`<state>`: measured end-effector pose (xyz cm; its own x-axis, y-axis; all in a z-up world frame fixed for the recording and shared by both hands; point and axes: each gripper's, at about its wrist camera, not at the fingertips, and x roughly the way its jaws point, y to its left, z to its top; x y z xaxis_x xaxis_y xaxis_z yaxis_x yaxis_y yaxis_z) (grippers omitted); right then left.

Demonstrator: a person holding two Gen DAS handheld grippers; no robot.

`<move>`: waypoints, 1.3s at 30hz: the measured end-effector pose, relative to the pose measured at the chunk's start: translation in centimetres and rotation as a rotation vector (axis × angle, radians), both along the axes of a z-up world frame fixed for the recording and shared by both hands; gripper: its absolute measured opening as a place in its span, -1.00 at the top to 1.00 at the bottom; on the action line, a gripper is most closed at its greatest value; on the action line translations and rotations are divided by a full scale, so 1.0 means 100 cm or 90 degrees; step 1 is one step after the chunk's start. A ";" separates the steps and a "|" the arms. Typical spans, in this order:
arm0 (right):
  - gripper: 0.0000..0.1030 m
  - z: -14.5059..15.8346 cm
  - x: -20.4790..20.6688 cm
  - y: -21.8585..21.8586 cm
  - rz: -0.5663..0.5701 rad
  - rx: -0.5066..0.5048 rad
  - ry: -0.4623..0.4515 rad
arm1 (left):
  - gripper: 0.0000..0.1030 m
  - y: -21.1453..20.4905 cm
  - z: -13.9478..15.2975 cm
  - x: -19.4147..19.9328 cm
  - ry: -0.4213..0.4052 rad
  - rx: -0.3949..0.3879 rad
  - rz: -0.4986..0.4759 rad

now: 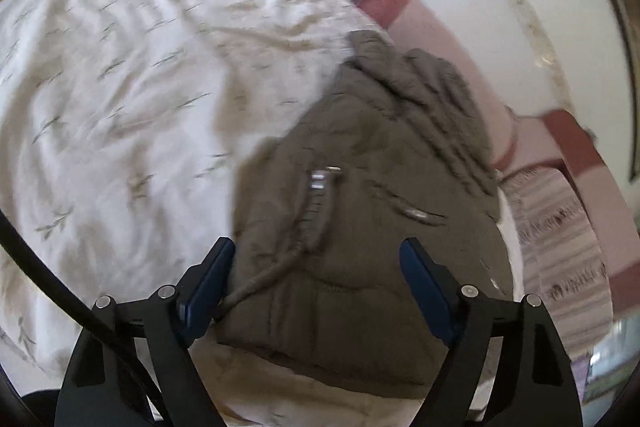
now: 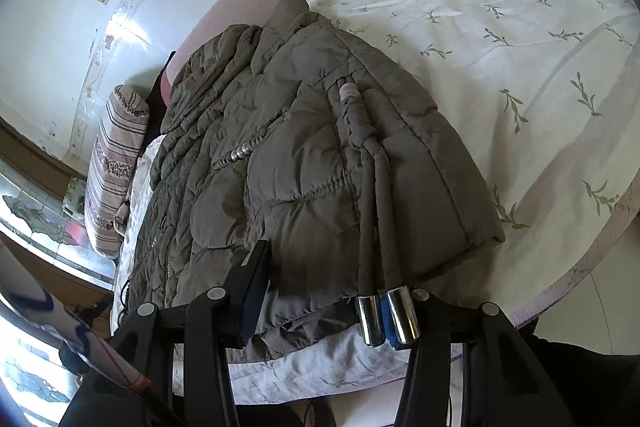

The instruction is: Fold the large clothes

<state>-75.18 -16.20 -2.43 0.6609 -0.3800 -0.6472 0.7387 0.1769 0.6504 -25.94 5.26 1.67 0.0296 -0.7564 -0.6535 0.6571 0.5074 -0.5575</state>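
A grey-brown padded jacket (image 1: 360,207) lies folded on a white bedspread with a leaf print (image 1: 120,87). My left gripper (image 1: 320,283) hangs over the jacket's near edge, jaws wide apart. The fabric lies between the blue pads without being pinched. A drawstring runs past the left pad. In the right wrist view the jacket (image 2: 280,147) stretches away toward the wall. My right gripper (image 2: 320,307) is shut on its bunched near hem. Two metal cord ends (image 2: 370,319) dangle over the right finger and hide most of its pad.
A striped pillow (image 2: 116,163) lies at the jacket's far end, seen also in the left wrist view as the pillow (image 1: 560,227). A pink headboard (image 1: 440,39) and white wall border that side. The bedspread (image 2: 500,27) spreads wide beside the jacket. The bed's edge runs close under both grippers.
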 end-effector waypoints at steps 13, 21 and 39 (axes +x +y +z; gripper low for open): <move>-0.02 -0.001 0.000 0.004 0.003 0.000 0.002 | -0.62 -0.030 -0.011 -0.004 -0.044 0.072 0.006; 0.31 -0.003 -0.002 0.005 -0.001 0.005 -0.021 | -0.46 -0.009 -0.019 -0.050 -0.047 0.068 -0.038; 0.27 -0.017 -0.003 0.004 -0.017 0.009 -0.071 | 0.00 -0.028 -0.025 -0.065 -0.156 0.098 -0.004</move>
